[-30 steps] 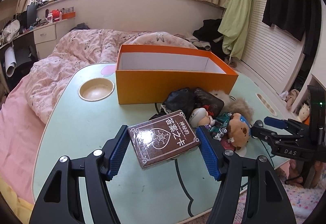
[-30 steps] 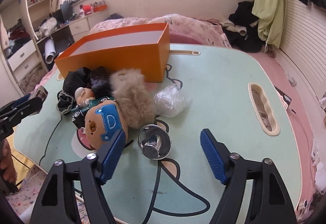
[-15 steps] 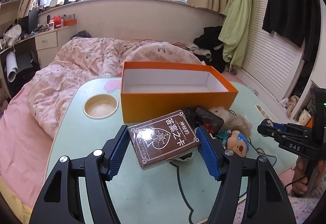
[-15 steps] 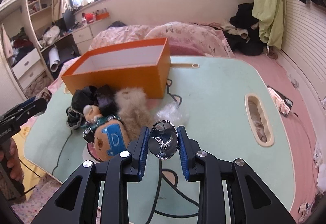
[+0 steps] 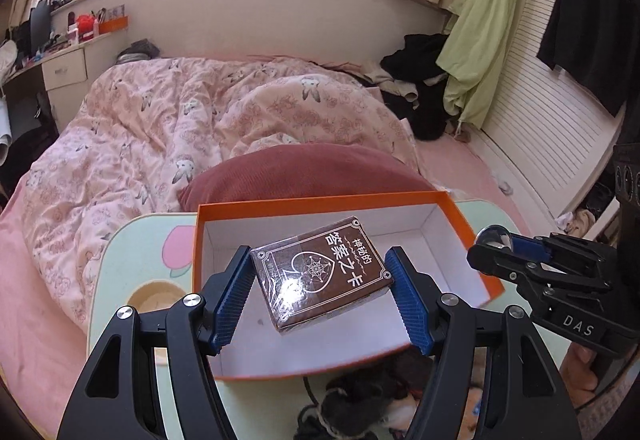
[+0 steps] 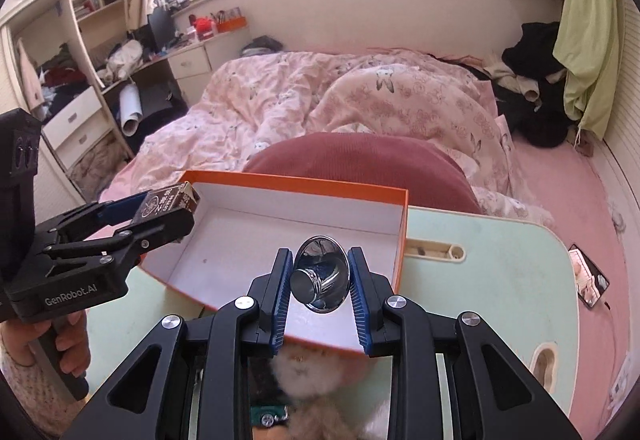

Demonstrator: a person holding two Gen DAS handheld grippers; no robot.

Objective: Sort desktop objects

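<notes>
Both loads hang over the open orange cardboard box (image 5: 456, 212): the left gripper (image 5: 320, 298) fingers clamp the brown film-wrapped card box (image 5: 322, 272), and the right gripper (image 6: 318, 294) fingers pinch a shiny chrome round metal knob (image 6: 320, 278). Each should be lowered near the white floor, apart, before releasing.

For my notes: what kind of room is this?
Most likely a bedroom: a bed with a pink quilt, clothes hanging by the window, and a cluttered desk with drawers.
</notes>
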